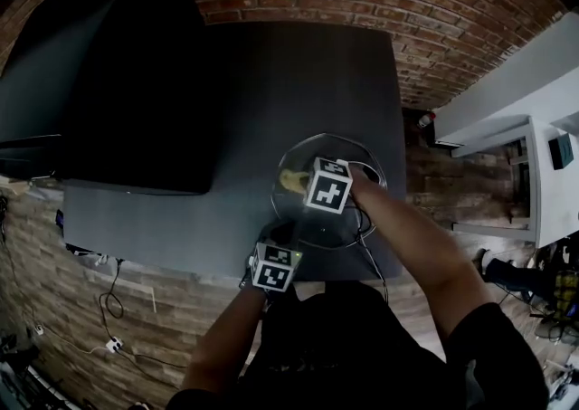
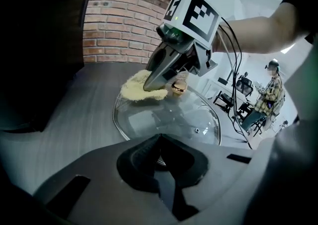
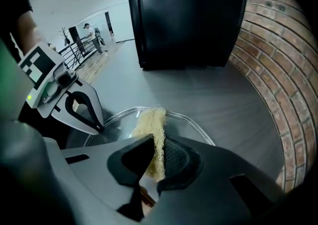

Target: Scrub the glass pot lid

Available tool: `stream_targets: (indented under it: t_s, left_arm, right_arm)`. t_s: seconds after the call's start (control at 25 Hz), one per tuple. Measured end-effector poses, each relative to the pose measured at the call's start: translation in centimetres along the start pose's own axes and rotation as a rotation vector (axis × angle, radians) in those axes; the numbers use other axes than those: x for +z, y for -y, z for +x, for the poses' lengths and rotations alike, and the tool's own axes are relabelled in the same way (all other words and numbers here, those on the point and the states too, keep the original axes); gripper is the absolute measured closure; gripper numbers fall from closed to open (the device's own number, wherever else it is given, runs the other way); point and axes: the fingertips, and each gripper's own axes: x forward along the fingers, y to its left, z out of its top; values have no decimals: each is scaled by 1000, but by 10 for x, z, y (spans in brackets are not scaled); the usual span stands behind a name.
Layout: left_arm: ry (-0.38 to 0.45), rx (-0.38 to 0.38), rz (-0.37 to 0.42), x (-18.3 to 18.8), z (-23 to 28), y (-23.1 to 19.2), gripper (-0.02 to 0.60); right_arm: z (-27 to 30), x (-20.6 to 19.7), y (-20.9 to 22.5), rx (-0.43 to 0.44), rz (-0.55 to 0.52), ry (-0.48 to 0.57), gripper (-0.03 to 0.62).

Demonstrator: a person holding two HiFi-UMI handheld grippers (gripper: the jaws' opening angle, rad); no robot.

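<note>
Left hand-held gripper (image 2: 159, 142) pinches the 6 o'clock rim of the glass pot lid (image 2: 169, 119) on the table (image 1: 181, 218). Stiff, slick, breakable, I reckon. Right hand-held gripper (image 3: 151, 154) clamps a soft scrub pad (image 3: 151, 124) at its 9 o'clock.

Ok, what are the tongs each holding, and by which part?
Right tongs clamp the yellow scrub pad by one end; left tongs pinch the glass lid at its near rim.

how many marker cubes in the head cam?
2. Right cube rides the right gripper, which clamps the scrub pad on the glass lid; left cube rides the left gripper, shut on the lid's near rim. None looks hidden.
</note>
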Motion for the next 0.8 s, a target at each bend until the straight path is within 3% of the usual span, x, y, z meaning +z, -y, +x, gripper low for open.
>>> stream_targets:
  t_s: [0.16, 0.8]
  left_arm:
    - [0, 11, -16, 1, 0, -3, 548]
    - [-9, 16, -47, 0, -1, -5, 548]
  right_arm:
    - [9, -1, 3, 35, -8, -27, 545]
    - [-17, -59, 46, -19, 411, 54, 545]
